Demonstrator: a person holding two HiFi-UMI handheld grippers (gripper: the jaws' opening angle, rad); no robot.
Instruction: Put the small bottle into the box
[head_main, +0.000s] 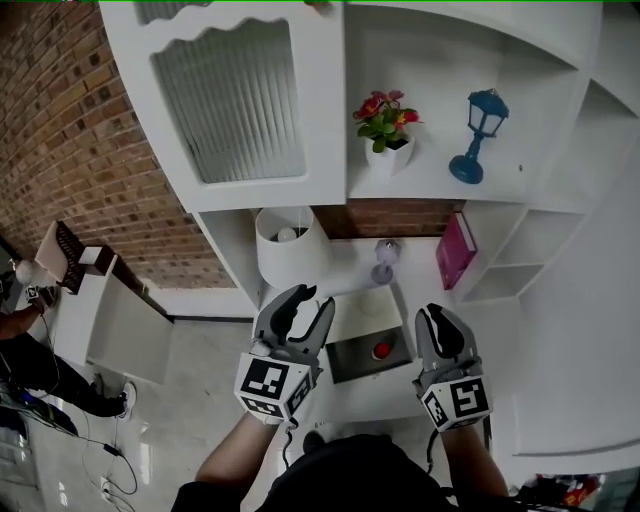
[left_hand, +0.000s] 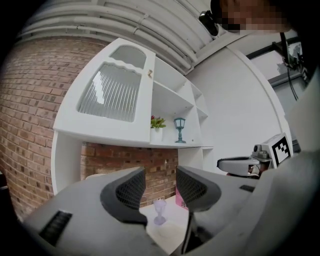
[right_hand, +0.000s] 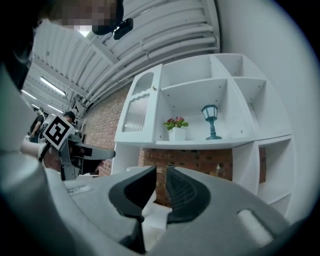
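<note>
Grippers both empty, left gripper (head_main: 313, 300) with jaws wide apart and right gripper (head_main: 436, 314) down to a narrow gap with nothing in it, and what looks like the small bottle (head_main: 380, 351), red on top, sits inside the dark box (head_main: 345, 364) between them.

One flower pot (head_main: 388, 155) and one blue lantern (head_main: 478, 135) stand on the far shelf. Below are one purple goblet (head_main: 384, 262), one pink book (head_main: 455, 250), one white lampshade (head_main: 290, 255) and, nearer, one dark box (head_main: 350, 362).
</note>
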